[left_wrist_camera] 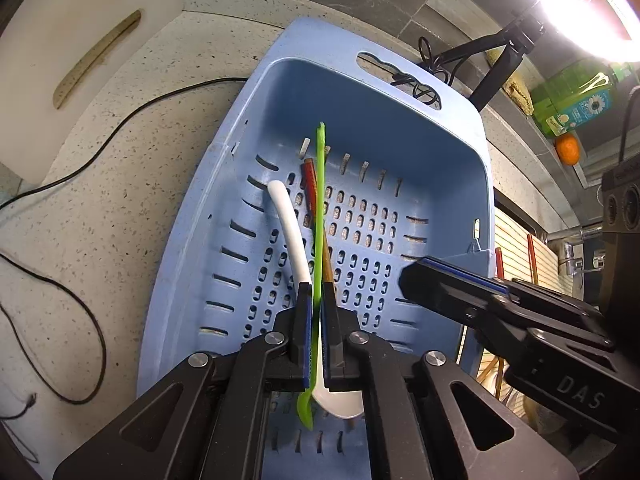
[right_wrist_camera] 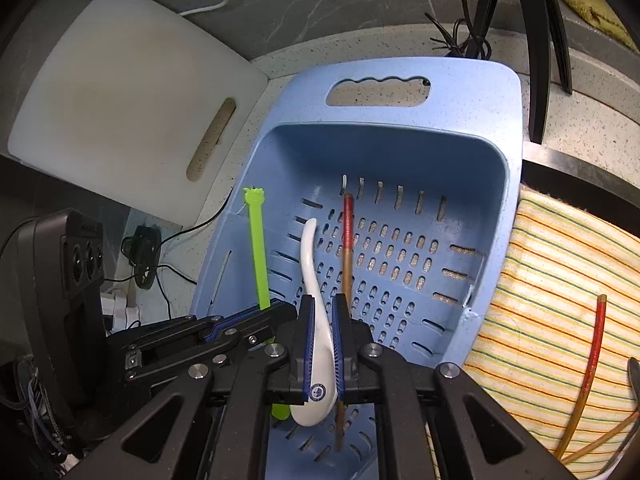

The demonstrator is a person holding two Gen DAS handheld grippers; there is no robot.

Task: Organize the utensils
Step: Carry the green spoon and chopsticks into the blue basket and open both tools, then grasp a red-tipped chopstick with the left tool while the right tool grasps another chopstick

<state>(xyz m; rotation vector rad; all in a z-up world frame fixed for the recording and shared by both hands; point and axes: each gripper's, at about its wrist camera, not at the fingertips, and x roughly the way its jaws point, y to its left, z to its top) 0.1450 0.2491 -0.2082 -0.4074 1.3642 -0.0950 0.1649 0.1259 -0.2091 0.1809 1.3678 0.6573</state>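
Over the blue slotted basket (left_wrist_camera: 400, 80) (right_wrist_camera: 472, 92), my left gripper (left_wrist_camera: 317, 286) (right_wrist_camera: 286, 310) is shut on a thin green plastic utensil (left_wrist_camera: 319, 200) (right_wrist_camera: 258, 248) that stands upright. A white spoon (left_wrist_camera: 290, 232) (right_wrist_camera: 310, 264) lies in the basket, its handle tip against the left wall. Beside it lies a red-and-brown chopstick (left_wrist_camera: 309, 188) (right_wrist_camera: 347, 240). My right gripper (right_wrist_camera: 323, 300) (left_wrist_camera: 406, 280) hovers just above the spoon with its jaws barely apart. The spoon shows through that slit, and the left wrist view shows nothing between the right jaws.
A white cutting board (left_wrist_camera: 80, 60) (right_wrist_camera: 120, 100) leans at the back left. A striped cloth (right_wrist_camera: 560, 280) right of the basket carries more chopsticks (right_wrist_camera: 596, 340). Black cables (left_wrist_camera: 100, 152) cross the speckled counter. Black stand legs (right_wrist_camera: 536, 60) rise behind the basket.
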